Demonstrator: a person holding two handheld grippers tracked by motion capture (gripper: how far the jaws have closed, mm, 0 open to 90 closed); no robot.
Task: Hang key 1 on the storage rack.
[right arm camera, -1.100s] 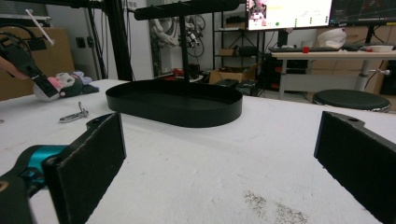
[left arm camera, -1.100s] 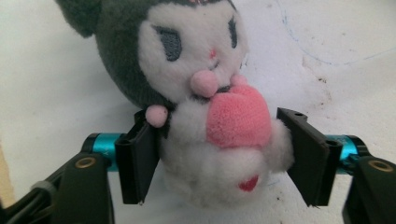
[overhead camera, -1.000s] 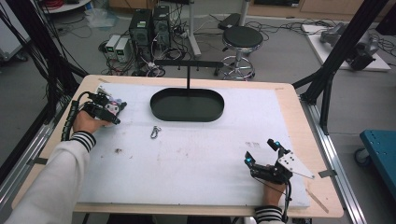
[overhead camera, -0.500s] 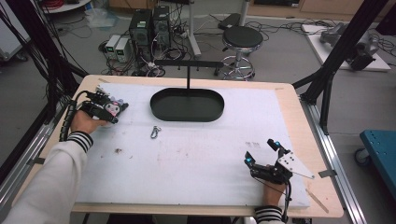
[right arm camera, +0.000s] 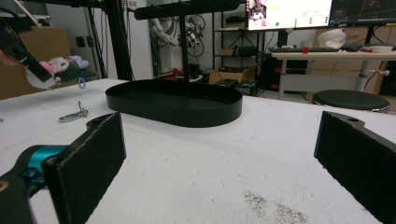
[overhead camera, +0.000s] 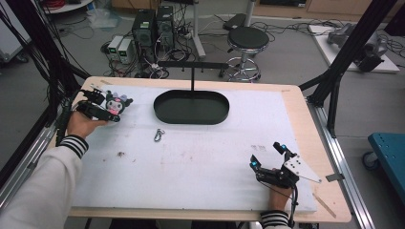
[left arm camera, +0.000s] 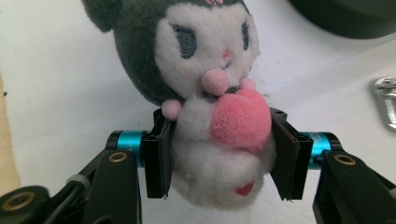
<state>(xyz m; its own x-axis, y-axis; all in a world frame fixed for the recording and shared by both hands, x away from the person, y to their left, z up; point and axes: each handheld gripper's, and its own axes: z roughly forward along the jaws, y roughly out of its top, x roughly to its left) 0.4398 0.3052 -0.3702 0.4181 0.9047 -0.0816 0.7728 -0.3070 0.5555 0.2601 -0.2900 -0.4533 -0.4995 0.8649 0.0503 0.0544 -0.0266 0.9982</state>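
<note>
One grasp is made and the rest of the job looks undone. At about ten o'clock on the white table mat [overhead camera: 191, 162], the left gripper [overhead camera: 106, 109] pinches a small plush doll [left arm camera: 210, 98] by its white body, one black pad [left arm camera: 158, 161] pressed into each side, the dark-hooded head and pink heart standing clear above the jaws. The doll seems lifted just off the mat, though I cannot tell for certain. Near the centre lies a metal carabiner clip [overhead camera: 158, 135], untouched, and at twelve o'clock stands the black oval tray [overhead camera: 191, 107] with its upright hanger stand [overhead camera: 193, 64]; nothing hangs there or lies in the tray. My guess is that the doll must still be joined to the clip, or carried to the stand or tray. At five o'clock the right gripper [overhead camera: 272, 162] rests on the mat, jaws spread wide on nothing.

Against a second ago, the left gripper has drawn slightly toward nine o'clock with the doll; the right one has not stirred.
</note>
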